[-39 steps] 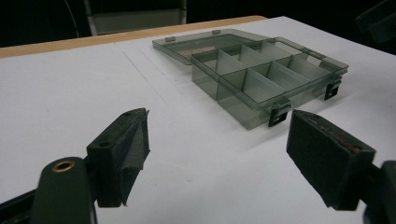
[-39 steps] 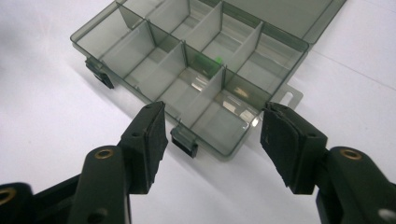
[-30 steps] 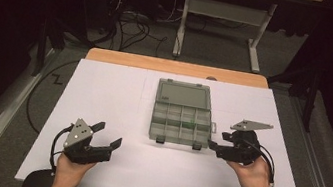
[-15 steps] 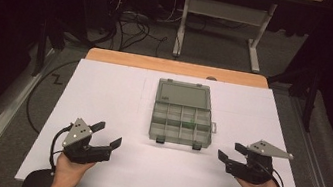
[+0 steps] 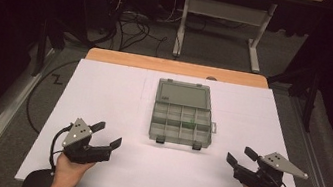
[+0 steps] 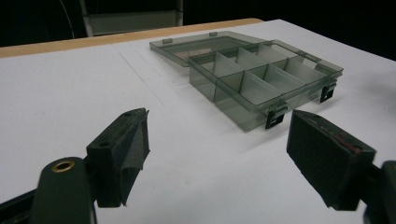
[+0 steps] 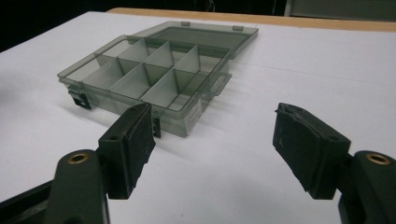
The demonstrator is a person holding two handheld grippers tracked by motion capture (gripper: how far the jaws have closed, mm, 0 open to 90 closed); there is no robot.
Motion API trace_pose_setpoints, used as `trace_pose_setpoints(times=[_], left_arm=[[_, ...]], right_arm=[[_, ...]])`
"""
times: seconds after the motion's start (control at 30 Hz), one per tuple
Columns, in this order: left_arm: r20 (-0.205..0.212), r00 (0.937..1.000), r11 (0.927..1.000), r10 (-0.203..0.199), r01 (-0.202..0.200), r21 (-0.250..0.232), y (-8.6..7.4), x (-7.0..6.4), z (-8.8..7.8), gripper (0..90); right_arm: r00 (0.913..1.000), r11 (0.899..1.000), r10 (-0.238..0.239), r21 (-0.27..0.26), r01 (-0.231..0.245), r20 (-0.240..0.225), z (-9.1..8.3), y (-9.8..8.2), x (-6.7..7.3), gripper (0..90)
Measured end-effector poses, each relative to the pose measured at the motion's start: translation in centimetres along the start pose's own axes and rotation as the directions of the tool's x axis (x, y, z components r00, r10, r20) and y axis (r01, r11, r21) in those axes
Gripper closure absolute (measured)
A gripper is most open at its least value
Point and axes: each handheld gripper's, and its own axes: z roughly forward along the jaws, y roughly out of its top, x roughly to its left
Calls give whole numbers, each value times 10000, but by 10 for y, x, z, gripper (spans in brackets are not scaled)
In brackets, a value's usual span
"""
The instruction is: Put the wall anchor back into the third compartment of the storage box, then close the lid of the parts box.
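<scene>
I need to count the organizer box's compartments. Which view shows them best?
The high view: it looks straight down on the organizer box, so every divider reads separately. The left gripper view and right gripper view see it slanted, nearer walls overlapping farther ones.

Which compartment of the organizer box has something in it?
The near-row compartment second from the right of the compartment box: a small green item lies in it in the high view; what it is cannot be told. The other compartments look empty.
</scene>
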Motion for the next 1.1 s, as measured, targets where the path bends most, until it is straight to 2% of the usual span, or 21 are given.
trace_pose_setpoints(times=[0.07, 0.13, 0.23, 0.33, 0.47, 0.8, 0.97, 1.1], left_arm=[[17, 10000, 10000, 18, -18, -20, 0, 0, 0, 215], [-32, 9996, 9996, 276, -275, 41, 0, -1, 1, 215], [22, 9993, 9993, 382, -382, 22, 1, -3, 1, 215], [14, 9996, 9996, 269, -269, -66, 1, -1, -1, 216], [38, 9997, 9997, 229, -228, -35, 1, -1, 0, 215], [-61, 9999, 9999, 110, -109, 53, 2, -1, 2, 218], [-57, 10000, 10000, 75, -75, -9, 5, -1, 2, 220], [-7, 9997, 9996, -255, 255, -103, 7, 2, 2, 222]], right_arm=[[9999, 9998, 129, -179, -128, 56, -2, -3, -1, 304], [9997, 9992, 227, -328, -224, 85, -2, -6, 1, 302], [9995, 9990, 307, -313, -303, 107, 0, -11, 3, 302], [9996, 9987, 232, -453, -224, 165, 1, -12, 3, 296], [9988, 9973, 460, -588, -450, 161, -1, -13, 1, 292], [9968, 9953, 803, -542, -801, 8, 0, -10, -3, 275], [9966, 9958, 818, -425, -815, 61, 0, -4, -5, 272], [9970, 9971, 752, -128, -754, -199, 4, 3, -4, 295]])
